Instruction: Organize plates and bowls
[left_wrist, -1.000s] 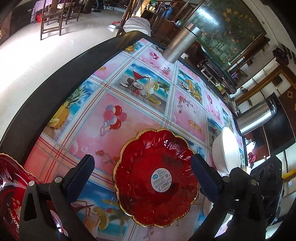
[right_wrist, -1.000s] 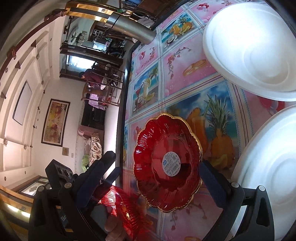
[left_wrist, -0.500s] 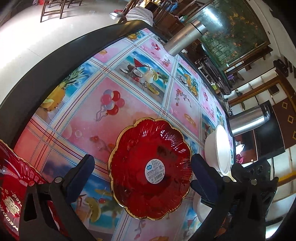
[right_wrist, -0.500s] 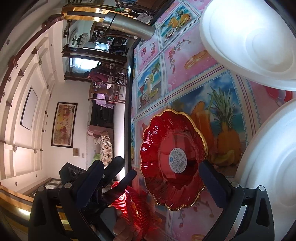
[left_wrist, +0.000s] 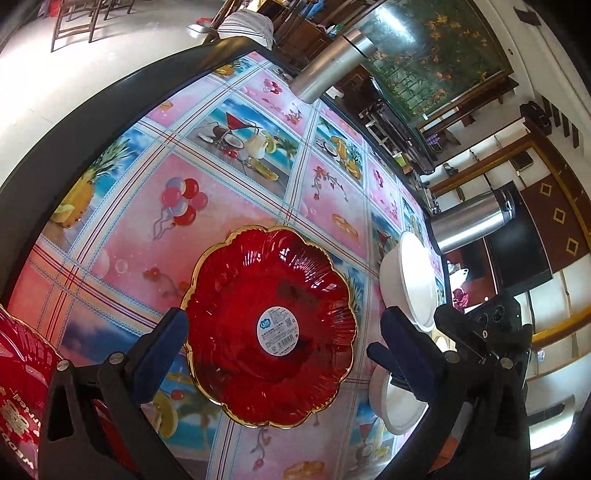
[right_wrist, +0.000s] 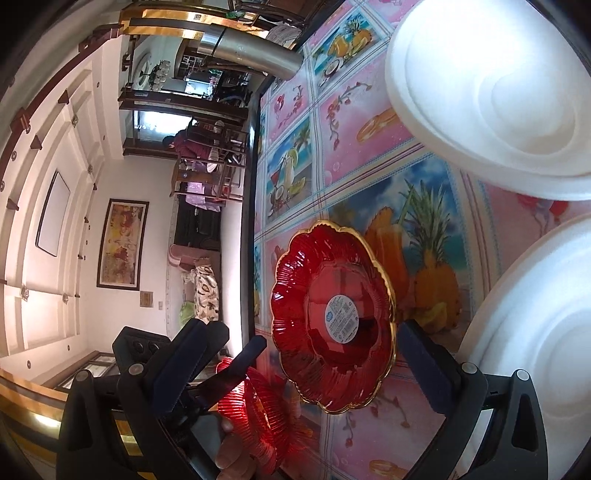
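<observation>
- Plates and bowls all sit on the table (left_wrist: 229, 192), spread out, nothing stacked that I can see.
- Two white dishes (right_wrist: 498, 92) lie just right of centre, near each other. Rims run out of frame, so I can't tell bowl from plate.
- Red plate (left_wrist: 273, 325) with the gold scalloped rim lies flat mid-table and looks like the current target.
- Left gripper (left_wrist: 282, 317): jaws spread wide, straddling the red plate, gripping nothing.
- Right gripper (right_wrist: 303, 328): jaws also released, framing the same plate from the other side.
- Advice: commit one gripper only. Pinch the raised rim at a scallop and lift level, since the surface looks glossy and slip-prone. Keep clear of the white dishes.
- Second red dish (right_wrist: 255, 406) sits at the near table edge, mostly cut off. Can't tell whether it's resting or being held.
- Sticker (left_wrist: 277, 330) at plate centre: text unreadable.
</observation>
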